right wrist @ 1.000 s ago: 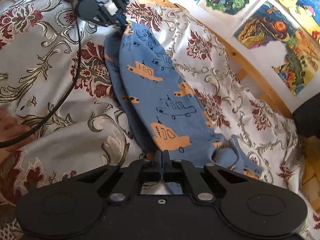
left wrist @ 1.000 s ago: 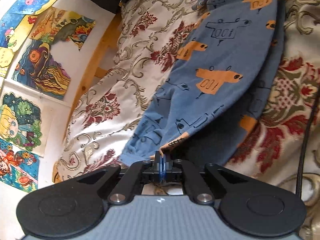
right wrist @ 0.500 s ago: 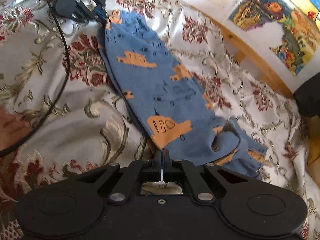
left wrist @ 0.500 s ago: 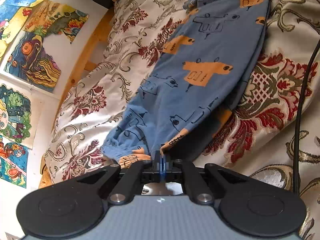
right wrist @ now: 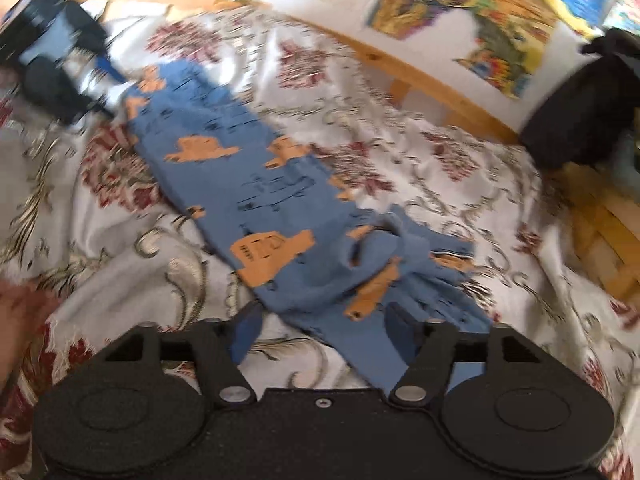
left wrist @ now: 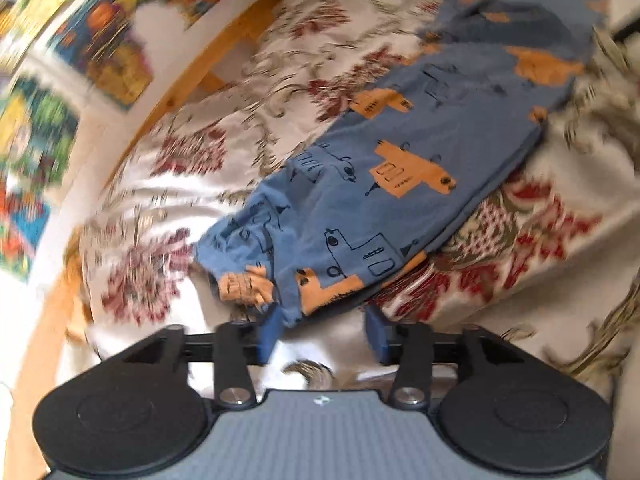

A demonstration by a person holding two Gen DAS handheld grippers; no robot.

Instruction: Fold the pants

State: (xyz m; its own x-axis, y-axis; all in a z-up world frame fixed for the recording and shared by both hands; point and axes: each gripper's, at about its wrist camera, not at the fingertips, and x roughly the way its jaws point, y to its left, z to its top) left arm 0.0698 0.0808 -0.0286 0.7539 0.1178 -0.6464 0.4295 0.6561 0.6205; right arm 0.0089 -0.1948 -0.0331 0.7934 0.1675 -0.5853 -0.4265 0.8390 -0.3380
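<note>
Writing: none can be read; the pants carry only drawn orange and outlined vehicles.
Left gripper point(left wrist: 322, 334): jaws apart, holding nothing; blue fingers point(left wrist: 267, 334) flank the nearest leg end without clamping it.
Right gripper point(right wrist: 322, 338): jaws apart; waistband cloth lies between the fingers point(right wrist: 246, 334), loose.
Pants point(left wrist: 384, 184): blue, legs laid together in a long strip, flat on the bedspread, running from the left gripper toward 1 o'clock.
Pants, right view point(right wrist: 256, 184): stretch toward 11 o'clock, bunched at the near end.
Bedspread point(left wrist: 520, 248): cream satin with red and gold flowers.
Frame point(right wrist: 432, 80): light wooden rail behind the bed.
Wall: colourful paintings point(right wrist: 460, 4), blurred.
</note>
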